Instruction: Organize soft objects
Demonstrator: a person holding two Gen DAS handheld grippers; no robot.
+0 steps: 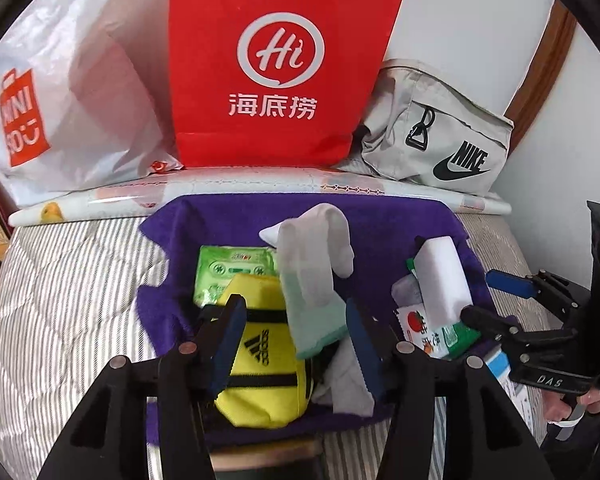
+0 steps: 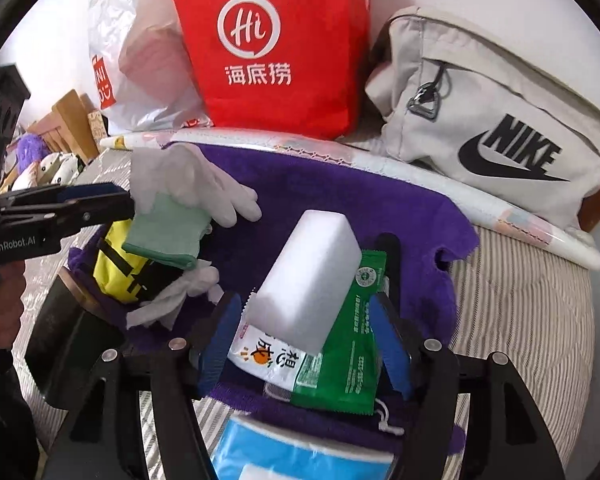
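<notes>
My left hand-held gripper (image 1: 296,344) stands half open around the white glove (image 1: 314,268), not pressing it, so the glove rests on the yellow pouch (image 1: 260,360). My right hand-held gripper (image 2: 306,340) is open beside the white sponge block (image 2: 306,276), which leans on packets (image 2: 340,364) in the purple-lined basket (image 2: 380,200) on the bed (image 2: 520,320).

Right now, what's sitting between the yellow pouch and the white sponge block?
The white glove with the green cuff lies between the yellow pouch and the white sponge block, over purple cloth. The left wrist view shows it.
</notes>
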